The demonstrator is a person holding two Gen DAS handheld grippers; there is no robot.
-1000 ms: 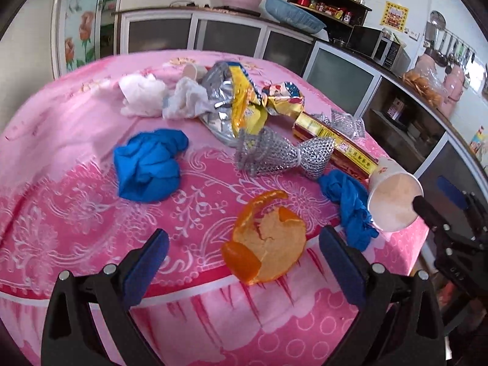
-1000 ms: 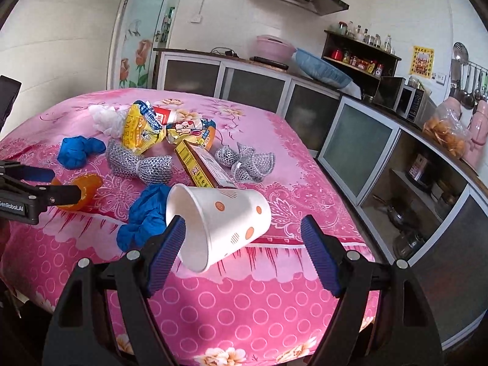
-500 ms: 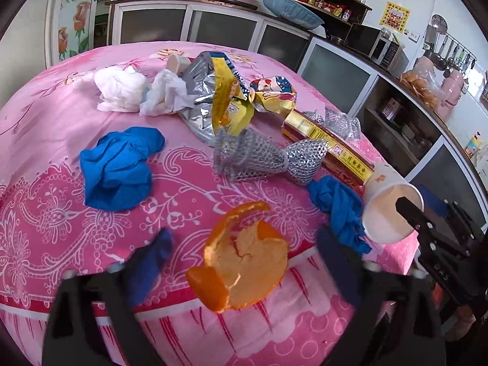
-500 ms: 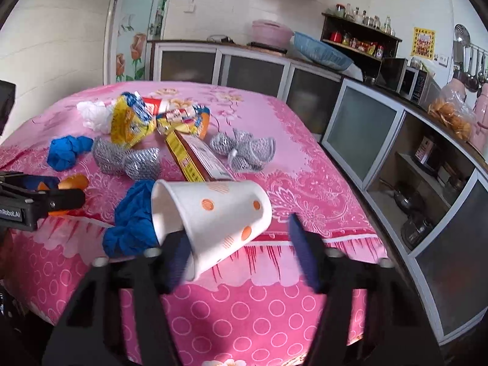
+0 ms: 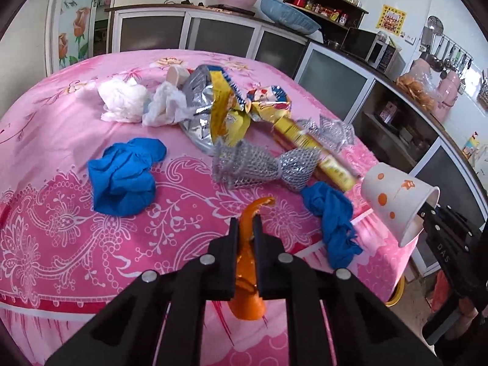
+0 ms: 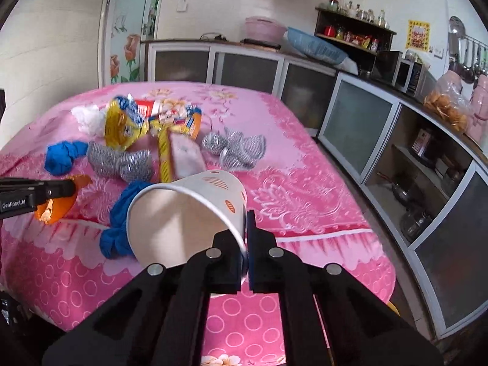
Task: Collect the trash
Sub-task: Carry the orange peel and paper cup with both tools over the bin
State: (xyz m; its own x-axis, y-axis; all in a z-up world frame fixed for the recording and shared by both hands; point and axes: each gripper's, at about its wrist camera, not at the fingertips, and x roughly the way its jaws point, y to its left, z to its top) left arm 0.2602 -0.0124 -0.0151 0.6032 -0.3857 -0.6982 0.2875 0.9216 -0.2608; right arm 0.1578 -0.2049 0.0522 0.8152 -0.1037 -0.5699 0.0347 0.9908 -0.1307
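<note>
My left gripper point(image 5: 245, 228) is shut on the orange peel point(image 5: 248, 274), held on edge above the table's front edge; both also show in the right wrist view, peel point(image 6: 55, 209). My right gripper point(image 6: 245, 222) is shut on the rim of a white paper cup with orange dots point(image 6: 186, 213), lifted and tilted, mouth toward the camera. The cup also shows in the left wrist view point(image 5: 396, 198) at the right. Other trash lies on the pink tablecloth point(image 5: 61, 213): two blue gloves point(image 5: 125, 170) point(image 5: 332, 213), silver mesh wrappers point(image 5: 262, 167), yellow snack bags point(image 5: 225, 113), white tissues point(image 5: 122, 100).
A yellow box point(image 6: 166, 155) and more silver mesh point(image 6: 235, 146) lie mid-table. Kitchen cabinets point(image 6: 360, 128) run along the back and right, with a floor gap between them and the table. A yellow bin edge point(image 5: 396, 286) shows below the table's right side.
Both grippers closed: the left one on the orange peel, the right one on the paper cup's rim. The cup has been lifted and tipped up off the table.
</note>
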